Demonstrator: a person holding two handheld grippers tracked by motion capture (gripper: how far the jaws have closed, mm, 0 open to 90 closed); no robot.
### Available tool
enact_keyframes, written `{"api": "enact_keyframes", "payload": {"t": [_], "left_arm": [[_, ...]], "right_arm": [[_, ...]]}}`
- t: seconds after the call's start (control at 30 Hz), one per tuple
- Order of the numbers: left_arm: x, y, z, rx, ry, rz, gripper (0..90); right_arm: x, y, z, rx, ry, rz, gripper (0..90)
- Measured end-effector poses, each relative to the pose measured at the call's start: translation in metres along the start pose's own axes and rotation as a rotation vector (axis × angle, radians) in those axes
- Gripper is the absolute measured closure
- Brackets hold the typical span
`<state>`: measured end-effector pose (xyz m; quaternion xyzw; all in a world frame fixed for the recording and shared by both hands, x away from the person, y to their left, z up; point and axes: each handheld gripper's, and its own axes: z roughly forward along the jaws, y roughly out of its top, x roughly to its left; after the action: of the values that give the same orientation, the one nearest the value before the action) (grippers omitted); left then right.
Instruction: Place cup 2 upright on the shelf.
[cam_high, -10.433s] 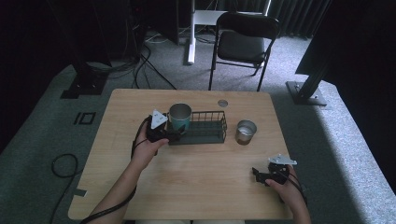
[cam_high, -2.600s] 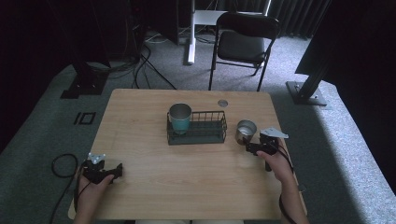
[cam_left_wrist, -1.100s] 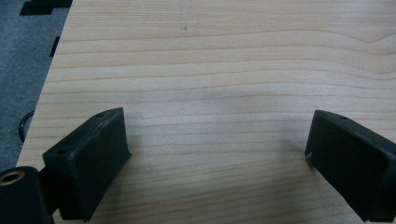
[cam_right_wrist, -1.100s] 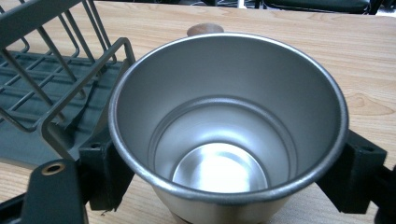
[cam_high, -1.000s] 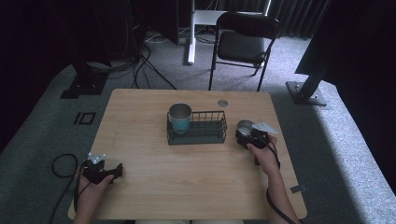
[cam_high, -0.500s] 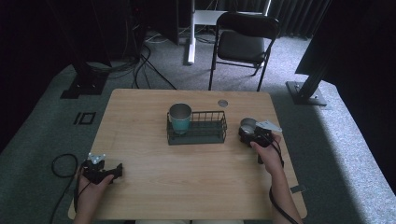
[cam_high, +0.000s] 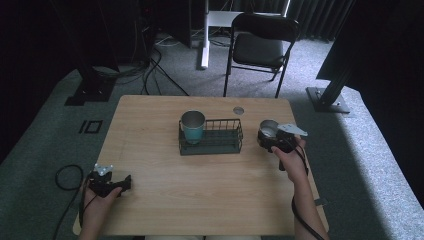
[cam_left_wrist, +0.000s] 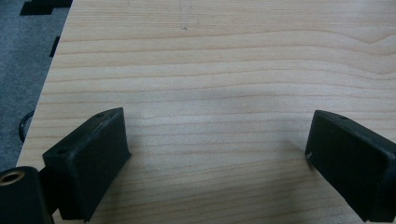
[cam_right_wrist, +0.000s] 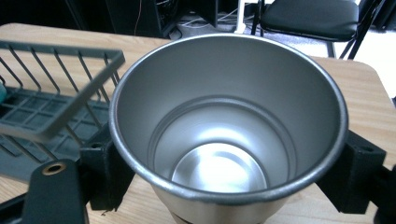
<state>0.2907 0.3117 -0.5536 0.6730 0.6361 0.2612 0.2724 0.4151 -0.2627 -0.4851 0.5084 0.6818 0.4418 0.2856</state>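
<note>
Beside wire basket (cam_high: 211, 137), right gripper (cam_high: 270, 140) fingers flank steel cup (cam_right_wrist: 229, 126).

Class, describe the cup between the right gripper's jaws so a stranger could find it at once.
On the wooden table, look right of the wire basket. The steel cup stands there, between the right gripper's jaws. It is bare silver and outside the basket, unlike the teal cup inside it.

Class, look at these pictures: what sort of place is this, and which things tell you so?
Probably a recording studio or lab: dark curtains behind, loose black cables on grey carpet, black metal stand bases, and one light wooden table with a black folding chair.
</note>
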Motion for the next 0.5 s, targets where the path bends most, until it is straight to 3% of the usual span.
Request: {"api": "enact_keyframes", "payload": {"t": [0.5], "left_arm": [[0.0, 0.0, 0.0, 0.0, 0.0, 0.0, 6.5]], "right_arm": [[0.007, 0.025, -0.012, -0.019, 0.014, -0.023, 17.3]]}}
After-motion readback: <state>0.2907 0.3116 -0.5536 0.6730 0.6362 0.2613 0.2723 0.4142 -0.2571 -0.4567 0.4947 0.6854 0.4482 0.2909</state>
